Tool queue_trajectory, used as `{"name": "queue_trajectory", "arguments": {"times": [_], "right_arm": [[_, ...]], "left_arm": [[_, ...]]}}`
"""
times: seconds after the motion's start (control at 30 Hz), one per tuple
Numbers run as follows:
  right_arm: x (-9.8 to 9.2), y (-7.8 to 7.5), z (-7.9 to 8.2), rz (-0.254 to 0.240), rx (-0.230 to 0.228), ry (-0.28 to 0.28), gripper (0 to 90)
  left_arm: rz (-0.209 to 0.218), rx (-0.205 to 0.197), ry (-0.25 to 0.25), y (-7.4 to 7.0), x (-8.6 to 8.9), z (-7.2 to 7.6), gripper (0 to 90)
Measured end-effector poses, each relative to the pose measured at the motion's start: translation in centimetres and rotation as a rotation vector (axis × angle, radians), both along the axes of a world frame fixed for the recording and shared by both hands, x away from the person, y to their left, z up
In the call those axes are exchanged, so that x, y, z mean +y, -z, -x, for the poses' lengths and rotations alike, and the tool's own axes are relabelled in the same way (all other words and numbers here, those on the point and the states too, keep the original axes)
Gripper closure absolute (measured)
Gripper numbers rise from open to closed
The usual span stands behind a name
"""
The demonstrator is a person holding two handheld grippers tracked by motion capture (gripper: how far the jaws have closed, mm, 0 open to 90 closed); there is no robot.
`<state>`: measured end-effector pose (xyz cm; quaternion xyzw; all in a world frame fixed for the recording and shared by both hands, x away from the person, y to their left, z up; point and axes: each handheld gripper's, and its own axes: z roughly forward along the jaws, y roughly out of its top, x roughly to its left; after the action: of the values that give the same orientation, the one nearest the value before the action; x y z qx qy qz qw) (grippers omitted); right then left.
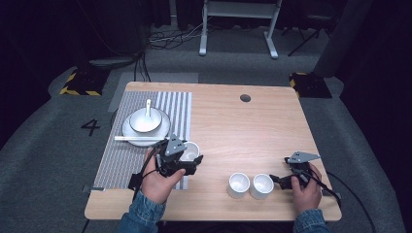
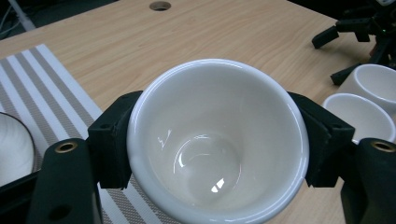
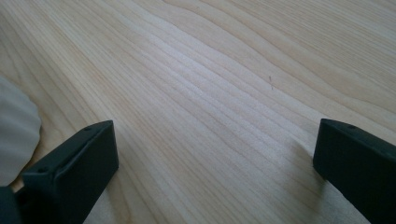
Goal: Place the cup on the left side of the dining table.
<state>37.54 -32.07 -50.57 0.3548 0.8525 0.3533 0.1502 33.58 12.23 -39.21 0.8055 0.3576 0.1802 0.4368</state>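
We see the left gripper (image 1: 187, 158) clamped on a white cup (image 2: 217, 140), jaws pressing both sides, at the striped mat's (image 1: 121, 155) right edge. The right gripper (image 1: 282, 180) sits with jaws spread apart over bare table (image 3: 224, 93), just beside two more cups (image 1: 250, 185). A bowl with spoon (image 1: 145, 119) rests on the mat.
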Motion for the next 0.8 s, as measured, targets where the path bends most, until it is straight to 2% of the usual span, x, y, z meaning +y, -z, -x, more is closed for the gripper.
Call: {"name": "queue_trajectory", "arguments": {"times": [0.2,0.33,0.67,0.8], "right_arm": [[0.0,0.0,0.0,0.000,0.000,0.000,0.0],[0.0,0.0,0.0,0.000,0.000,0.000,0.1],[0.0,0.0,0.0,-0.001,0.000,-0.001,0.1],[0.0,0.0,0.0,-0.001,0.000,-0.001,0.1]], "left_arm": [[0.011,-0.008,-0.042,0.0,0.6,-0.5,26.8],[0.003,-0.014,-0.077,0.2,1.2,-1.0,26.8],[0.004,-0.006,-0.145,0.8,2.9,-2.1,26.8],[0.002,0.012,-0.180,1.5,3.7,-2.9,26.8]]}}
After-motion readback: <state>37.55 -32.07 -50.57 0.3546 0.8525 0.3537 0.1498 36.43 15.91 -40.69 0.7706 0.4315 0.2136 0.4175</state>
